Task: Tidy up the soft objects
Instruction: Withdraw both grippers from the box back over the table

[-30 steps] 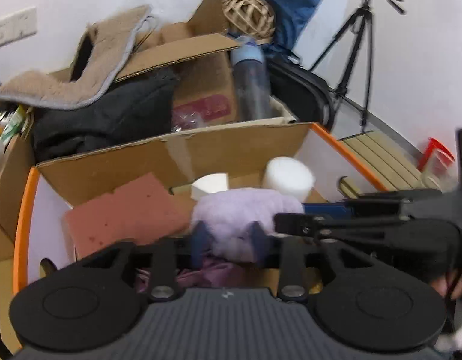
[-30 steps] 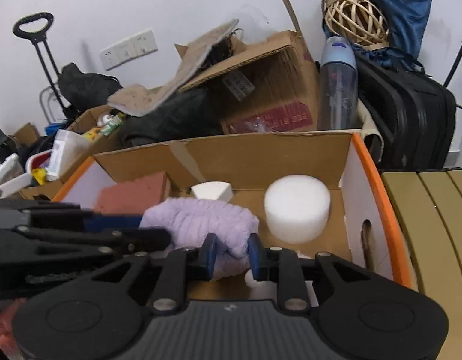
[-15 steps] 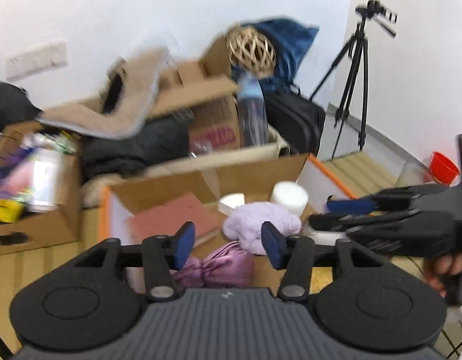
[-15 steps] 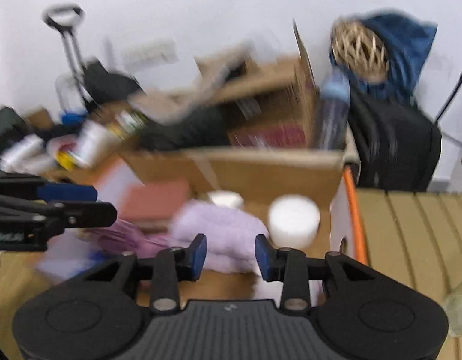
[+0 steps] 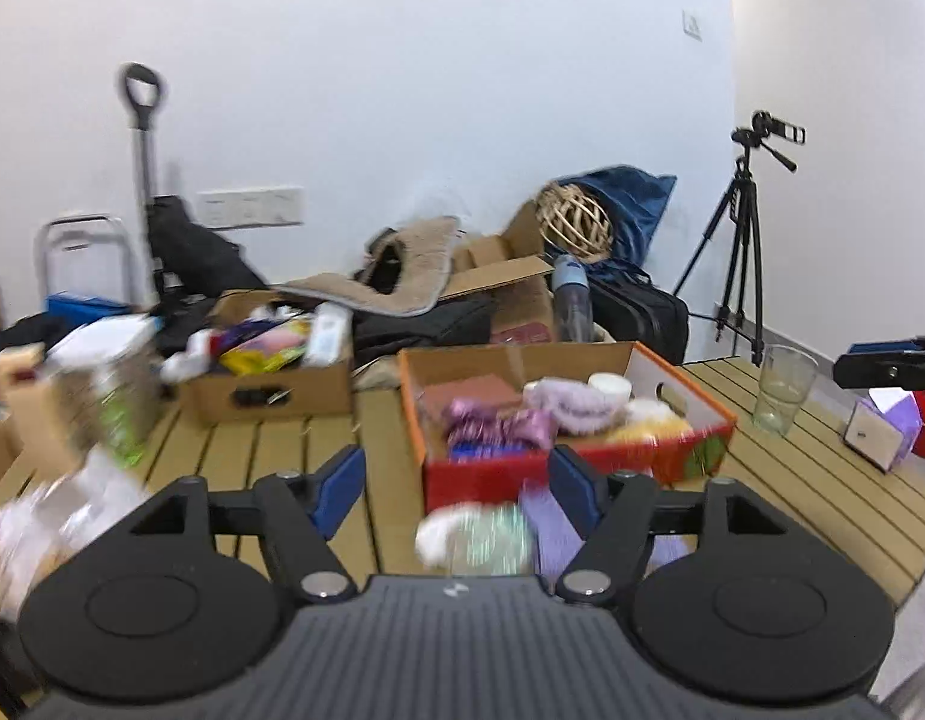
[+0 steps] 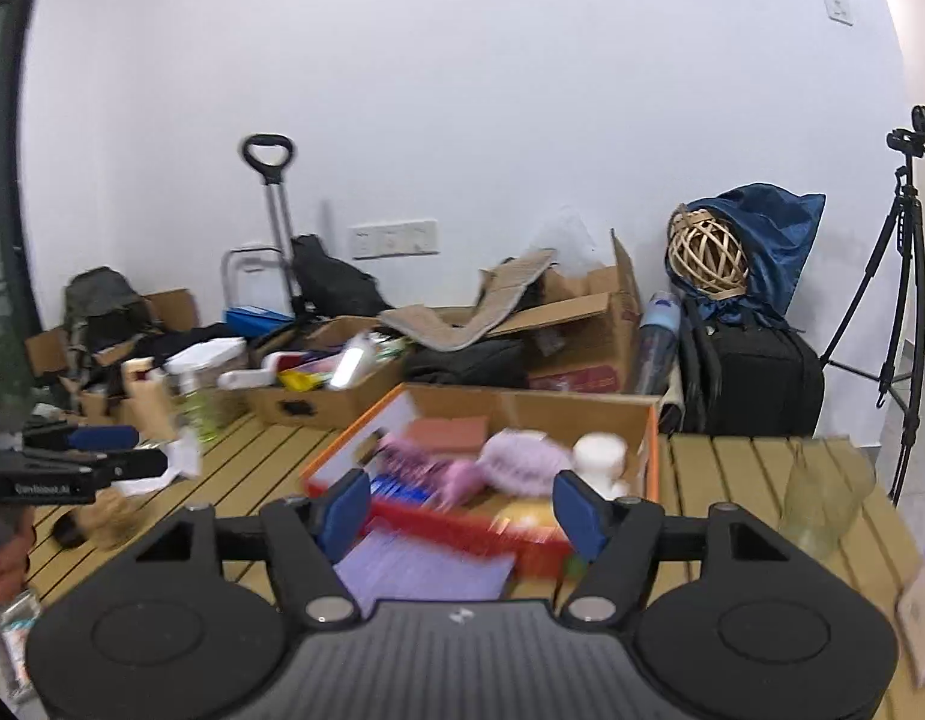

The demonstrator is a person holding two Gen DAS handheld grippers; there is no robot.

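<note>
Both of my views ride just behind a gripper and look forward along its two fingers, angled slightly down over the slatted table (image 5: pixel 822 480) toward the cluttered white back wall. The left wrist view sees the orange-rimmed box (image 5: pixel 567 468) ahead and a little right; the right gripper (image 5: pixel 888 363) enters at its right edge. The right wrist view faces the same box (image 6: pixel 336 462) almost centrally, with the left gripper (image 6: pixel 96 456) at its left edge. Shared ground: box, table, glass, tripod (image 5: pixel 741 240), wall clutter.
</note>
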